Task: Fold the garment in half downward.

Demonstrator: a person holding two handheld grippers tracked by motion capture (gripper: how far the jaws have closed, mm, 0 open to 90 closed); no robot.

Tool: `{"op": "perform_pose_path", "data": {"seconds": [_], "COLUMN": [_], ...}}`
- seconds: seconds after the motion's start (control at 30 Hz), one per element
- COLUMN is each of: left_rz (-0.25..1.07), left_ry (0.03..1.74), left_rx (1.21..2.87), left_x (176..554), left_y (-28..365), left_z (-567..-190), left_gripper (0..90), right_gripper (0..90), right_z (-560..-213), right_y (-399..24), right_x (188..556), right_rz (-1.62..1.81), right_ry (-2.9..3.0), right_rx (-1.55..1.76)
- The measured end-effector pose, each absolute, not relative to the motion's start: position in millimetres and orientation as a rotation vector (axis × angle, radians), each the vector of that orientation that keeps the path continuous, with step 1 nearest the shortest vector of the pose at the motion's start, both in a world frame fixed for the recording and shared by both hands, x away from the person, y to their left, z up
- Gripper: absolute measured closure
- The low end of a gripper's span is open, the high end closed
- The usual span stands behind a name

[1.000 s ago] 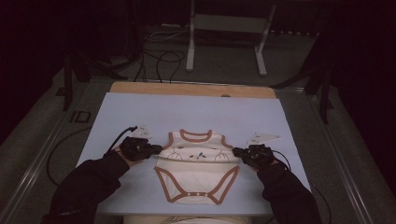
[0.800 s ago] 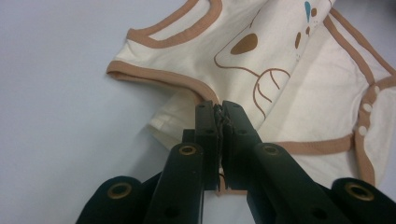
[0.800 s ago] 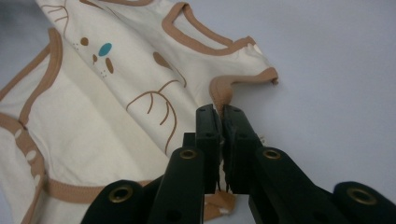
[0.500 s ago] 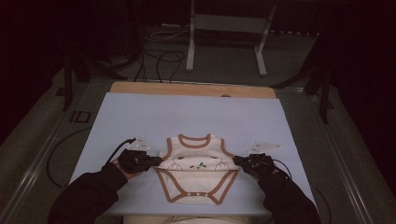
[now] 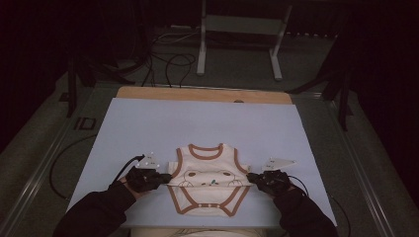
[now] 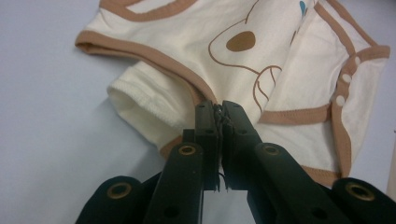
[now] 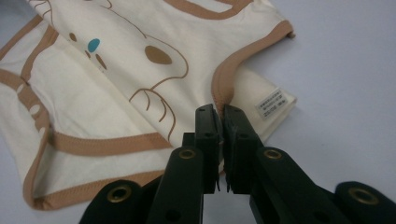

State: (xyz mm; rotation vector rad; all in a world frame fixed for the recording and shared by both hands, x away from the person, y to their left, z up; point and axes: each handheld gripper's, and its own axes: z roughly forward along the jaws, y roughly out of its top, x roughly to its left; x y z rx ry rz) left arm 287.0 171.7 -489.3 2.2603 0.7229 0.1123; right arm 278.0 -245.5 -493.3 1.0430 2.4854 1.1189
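Note:
A cream baby bodysuit (image 5: 207, 180) with brown trim and a bear print lies flat on the pale blue mat (image 5: 148, 123), near its front edge. My left gripper (image 5: 167, 177) pinches its left side seam; in the left gripper view the black jaws (image 6: 218, 109) are closed on the brown-edged fabric (image 6: 243, 56) beside a folded sleeve. My right gripper (image 5: 249, 177) pinches the opposite side. In the right gripper view its jaws (image 7: 219, 112) clamp the armhole edge of the bodysuit (image 7: 116, 84), next to a small white label (image 7: 271, 103).
The mat rests on a wooden board (image 5: 197, 94) on the table. Cables (image 5: 168, 64) and a white metal stand (image 5: 242, 44) sit on the dark floor beyond. A black cable (image 5: 59, 168) loops left of the mat.
Both grippers have drawn the bodysuit toward the mat's front edge and lowered it; the garment now lies flatter and closer to the person.

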Motion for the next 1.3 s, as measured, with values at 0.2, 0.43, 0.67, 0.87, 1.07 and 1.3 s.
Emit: {"op": "perform_pose_path", "data": {"seconds": [0.2,0.43,0.67,0.87,1.07,1.3], "left_rz": [0.091,0.068,0.062,0.044,0.041,0.065], "left_ry": [0.727,0.735,0.746,0.754,0.763,0.747], "left_rx": [2.257,2.257,2.252,2.254,2.251,2.265], "left_x": [281.0,277.5,274.5,273.5,273.7,272.7], "left_y": [170.0,169.8,169.9,171.1,171.9,171.3], "left_z": [-497.2,-506.5,-509.2,-514.6,-515.8,-516.1], "left_gripper": [86.5,86.0,86.0,86.0,85.2,83.6], "right_gripper": [85.5,85.5,85.5,85.4,85.4,84.9], "right_z": [-499.0,-505.7,-509.5,-512.8,-515.1,-517.0], "right_y": [-245.6,-246.5,-247.7,-249.3,-248.8,-248.5], "right_x": [272.8,268.7,266.6,263.5,261.0,258.1], "right_rz": [1.112,1.097,1.09,1.095,1.079,1.08], "right_ry": [2.493,2.511,2.525,2.537,2.54,2.532], "right_rx": [1.039,1.062,1.073,1.083,1.089,1.084]}}
